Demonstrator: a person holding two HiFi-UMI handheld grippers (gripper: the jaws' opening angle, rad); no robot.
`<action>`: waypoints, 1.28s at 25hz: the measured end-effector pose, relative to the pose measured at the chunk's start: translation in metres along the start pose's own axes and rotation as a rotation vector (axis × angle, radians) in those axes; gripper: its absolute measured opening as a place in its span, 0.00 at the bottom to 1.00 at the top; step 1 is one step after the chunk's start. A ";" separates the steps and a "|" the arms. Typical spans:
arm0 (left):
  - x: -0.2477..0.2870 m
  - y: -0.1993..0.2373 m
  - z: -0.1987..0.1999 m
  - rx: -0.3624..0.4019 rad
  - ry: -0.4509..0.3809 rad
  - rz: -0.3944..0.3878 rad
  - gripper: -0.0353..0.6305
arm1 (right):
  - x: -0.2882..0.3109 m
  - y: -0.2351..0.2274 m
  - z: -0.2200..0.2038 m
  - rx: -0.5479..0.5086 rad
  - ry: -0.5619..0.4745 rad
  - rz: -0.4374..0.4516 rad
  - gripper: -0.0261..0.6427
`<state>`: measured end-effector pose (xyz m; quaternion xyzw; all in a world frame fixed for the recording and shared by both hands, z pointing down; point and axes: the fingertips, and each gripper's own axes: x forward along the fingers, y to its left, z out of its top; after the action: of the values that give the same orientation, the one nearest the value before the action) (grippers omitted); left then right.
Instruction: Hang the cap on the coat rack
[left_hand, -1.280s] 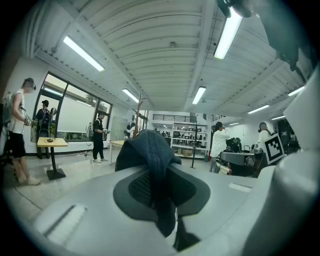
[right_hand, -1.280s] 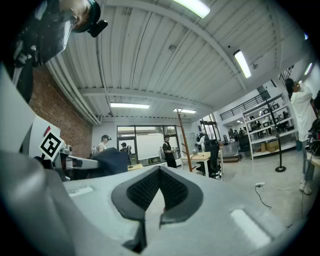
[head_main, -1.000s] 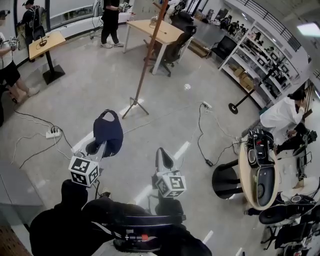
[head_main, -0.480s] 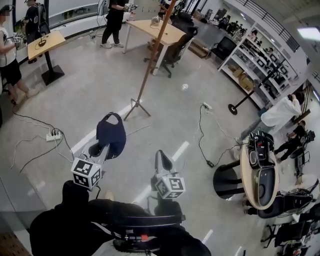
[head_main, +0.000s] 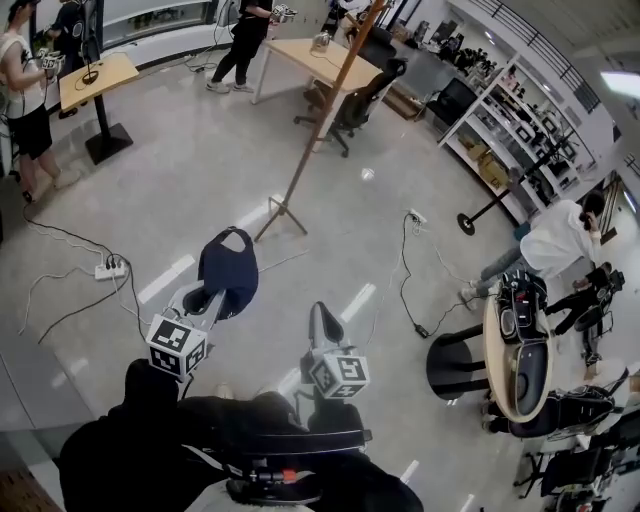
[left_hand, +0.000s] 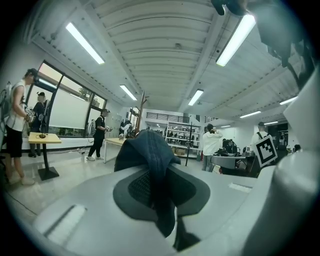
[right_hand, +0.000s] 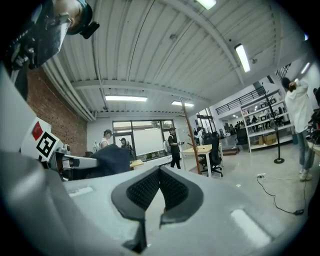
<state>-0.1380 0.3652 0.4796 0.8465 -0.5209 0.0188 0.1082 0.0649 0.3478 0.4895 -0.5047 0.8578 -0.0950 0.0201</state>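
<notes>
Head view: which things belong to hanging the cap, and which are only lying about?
For the job: cap, left gripper holding it, coat rack.
Lying about: power strip, office chair, wooden desk.

Pretty clearly an open-plan lab/office: behind the coat rack (head_main: 325, 115) there's a wooden desk (head_main: 298, 55) and office chair (head_main: 362, 95), stocked shelving (head_main: 505, 130) right of it, cables (head_main: 404, 270) trailing near its base.

Cap (head_main: 228, 272) in left claw (head_main: 206, 300), coat rack (head_main: 323, 120) ahead, right claw (head_main: 322, 321) alongside
</notes>
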 end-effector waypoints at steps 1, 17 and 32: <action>-0.001 0.005 -0.001 -0.006 -0.002 0.003 0.11 | 0.004 0.001 -0.001 -0.001 0.005 0.000 0.04; 0.047 0.046 0.004 -0.032 -0.003 0.028 0.11 | 0.066 -0.024 -0.001 -0.003 0.021 0.020 0.04; 0.153 0.075 0.028 -0.032 0.002 0.049 0.11 | 0.157 -0.095 0.018 0.006 0.027 0.043 0.04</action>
<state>-0.1371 0.1925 0.4871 0.8316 -0.5418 0.0140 0.1217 0.0722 0.1641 0.4992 -0.4845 0.8685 -0.1040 0.0119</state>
